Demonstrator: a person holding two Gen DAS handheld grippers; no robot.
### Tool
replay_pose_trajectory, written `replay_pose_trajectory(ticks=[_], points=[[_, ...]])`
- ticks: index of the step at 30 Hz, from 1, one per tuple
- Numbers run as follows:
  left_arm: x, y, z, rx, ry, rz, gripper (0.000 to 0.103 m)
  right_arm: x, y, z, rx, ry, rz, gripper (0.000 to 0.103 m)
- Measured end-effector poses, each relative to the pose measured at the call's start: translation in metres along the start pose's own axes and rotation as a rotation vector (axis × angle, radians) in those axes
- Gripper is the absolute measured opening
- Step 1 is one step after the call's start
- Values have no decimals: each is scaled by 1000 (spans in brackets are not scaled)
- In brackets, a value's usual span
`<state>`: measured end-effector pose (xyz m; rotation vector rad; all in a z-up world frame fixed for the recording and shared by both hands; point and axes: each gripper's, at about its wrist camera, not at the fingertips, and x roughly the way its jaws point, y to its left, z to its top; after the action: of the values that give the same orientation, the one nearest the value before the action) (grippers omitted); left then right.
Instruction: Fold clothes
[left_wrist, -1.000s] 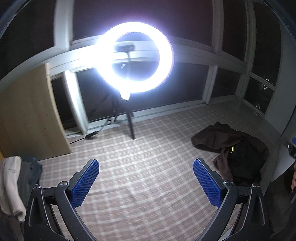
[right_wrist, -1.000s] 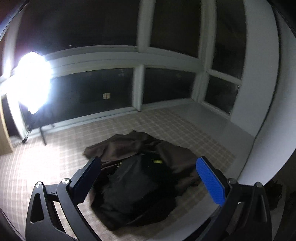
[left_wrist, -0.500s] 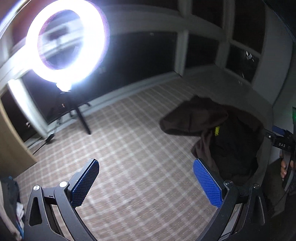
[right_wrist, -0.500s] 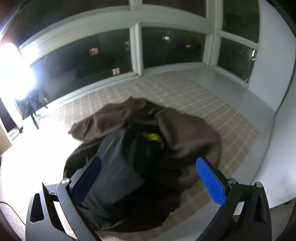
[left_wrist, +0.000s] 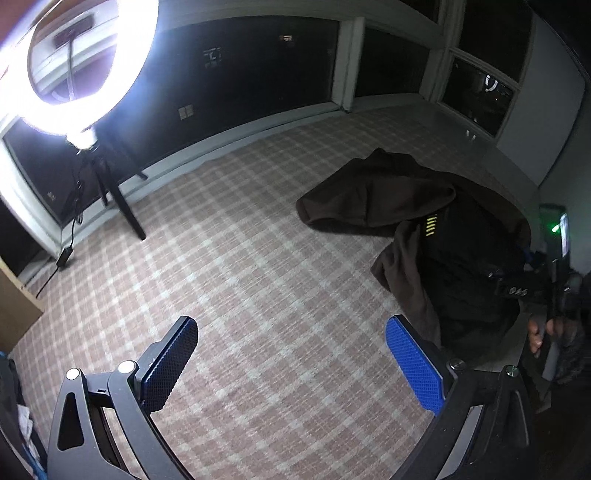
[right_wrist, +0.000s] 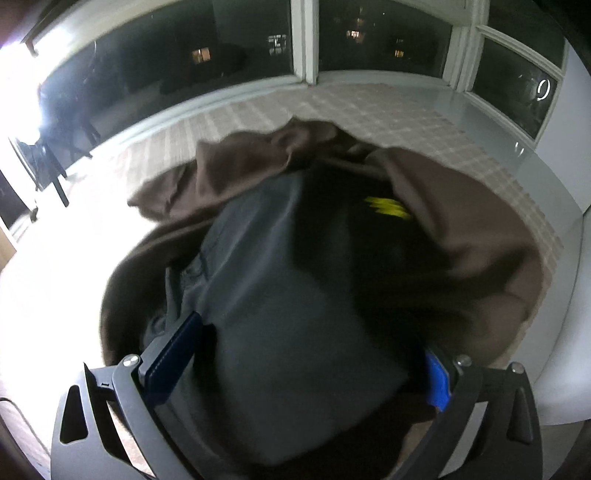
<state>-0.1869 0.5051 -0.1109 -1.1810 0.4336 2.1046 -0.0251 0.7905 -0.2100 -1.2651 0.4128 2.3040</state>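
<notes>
Right wrist view: right gripper (right_wrist: 295, 365) spread wide, dark grey garment (right_wrist: 280, 295) between fingers, unpinched | left gripper (left_wrist: 291, 362) open, empty | clothes pile (left_wrist: 424, 229) at 2 o'clock | risk: brown garment (right_wrist: 461, 221) dragged along.

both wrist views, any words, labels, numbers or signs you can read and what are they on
Nothing in either view can be read with confidence.
Yellow print on the black garment: short strokes, too small to read; motion-blurred in the right wrist view.
White marking on the right gripper's black body: too small and dim to read.
Green light on the device above it: a dot, no text.
</notes>
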Motion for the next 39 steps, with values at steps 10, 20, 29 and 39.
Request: replay_pose_trajectory(ticks=[10,20,29,39], points=[[-43,76,-29,-132,-54,113,102,-44,-26,-1,139,-52,258,11],[-108,148,-67,-267,-168,175,102,-182,-39,19,278,-297,406,10],[-167,197,-119,-332,-241,218,102,-286,106,39,-10,-398,593,8],[-232,289,-212,-491,-293,373,102,-282,322,46,-277,-268,905,6]])
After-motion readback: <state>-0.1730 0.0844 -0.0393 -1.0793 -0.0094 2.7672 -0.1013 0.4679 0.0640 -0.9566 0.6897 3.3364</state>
